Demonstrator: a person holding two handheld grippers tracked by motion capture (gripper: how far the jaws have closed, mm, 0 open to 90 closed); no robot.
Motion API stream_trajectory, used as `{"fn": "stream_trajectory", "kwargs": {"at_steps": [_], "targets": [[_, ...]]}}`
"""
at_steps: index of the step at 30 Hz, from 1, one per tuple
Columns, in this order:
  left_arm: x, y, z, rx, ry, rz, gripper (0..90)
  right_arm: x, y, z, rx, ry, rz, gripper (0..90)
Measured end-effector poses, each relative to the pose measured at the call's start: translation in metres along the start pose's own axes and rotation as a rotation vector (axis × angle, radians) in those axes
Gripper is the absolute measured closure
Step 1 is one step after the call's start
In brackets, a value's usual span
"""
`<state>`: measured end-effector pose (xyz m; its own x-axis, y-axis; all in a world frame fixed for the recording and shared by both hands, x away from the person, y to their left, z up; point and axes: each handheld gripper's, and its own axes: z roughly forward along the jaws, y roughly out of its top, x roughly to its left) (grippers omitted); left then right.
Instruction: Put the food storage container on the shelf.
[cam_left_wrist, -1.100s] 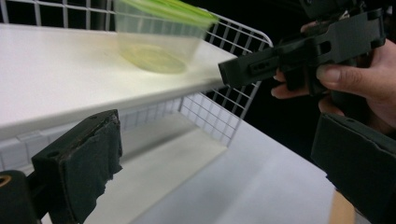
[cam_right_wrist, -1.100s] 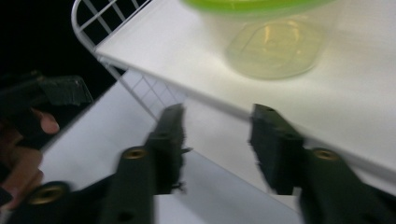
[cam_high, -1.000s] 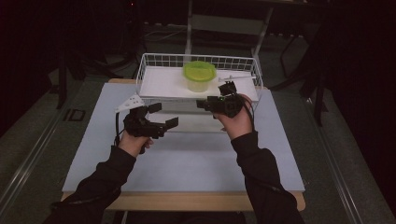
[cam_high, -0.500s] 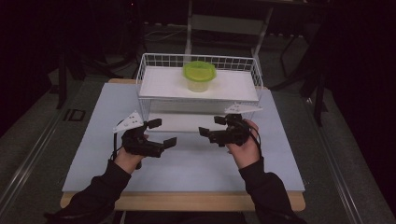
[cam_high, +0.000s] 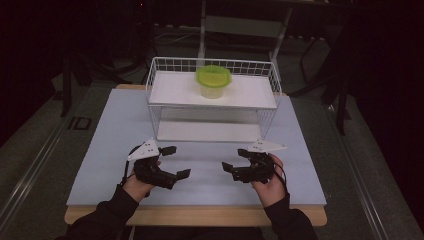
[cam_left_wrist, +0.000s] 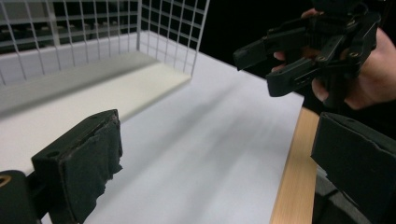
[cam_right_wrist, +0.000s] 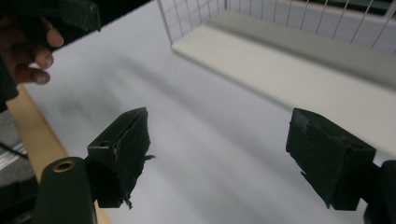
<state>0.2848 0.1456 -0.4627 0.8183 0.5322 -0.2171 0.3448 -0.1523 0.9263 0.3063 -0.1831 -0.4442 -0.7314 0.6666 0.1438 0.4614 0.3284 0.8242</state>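
Lidded container: translucent tub with lime-green lid, upright on top shelf of white wire rack, roughly mid-shelf, near rear wire wall. Nothing touching it. Well apart from both grippers.

Wire rack: two tiers, white shelf boards, wire mesh sides and back. Stands at far middle of surface. Lower shelf bare, sits just above the surface; seen close in left gripper view and in right gripper view.

Left gripper: held in left hand at near left of surface, in front of rack's left corner. Jaws wide apart, holding nothing. Pointed toward centre of surface. Grey three-cornered plate on top. In left gripper view, the two black pads spread to opposite edges of picture, only pale mat between them. Pad foam frayed at lower edge.

Right gripper: held in right hand at near right of surface, in front of rack's right corner. Jaws wide apart, holding nothing. Pointed toward centre, facing left gripper across a gap. Grey plate on top. In right gripper view, pads well separated, bare mat between; foam torn on left-hand pad.

Grippers level with each other, apart, not touching. Each seen from the other's camera: right gripper at upper right of left gripper view.

Surface: pale blue-white mat over wooden board; wood edge exposed along near side. Dark floor around.
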Motion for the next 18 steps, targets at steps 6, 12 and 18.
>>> {"fn": "stream_trajectory", "kwargs": {"at_steps": [6,12,18], "targets": [[0.001,-0.014,0.004,0.009,-0.004,0.014,2.6,-0.003,-0.019,-0.001,0.034,-0.014,0.003,20.0],[0.000,-0.026,0.004,0.020,-0.016,0.044,2.7,-0.007,-0.038,0.003,0.070,-0.038,0.007,20.1],[-0.001,-0.029,0.003,0.054,-0.032,0.068,2.6,-0.005,-0.042,0.016,0.108,-0.049,-0.028,20.1]]}}
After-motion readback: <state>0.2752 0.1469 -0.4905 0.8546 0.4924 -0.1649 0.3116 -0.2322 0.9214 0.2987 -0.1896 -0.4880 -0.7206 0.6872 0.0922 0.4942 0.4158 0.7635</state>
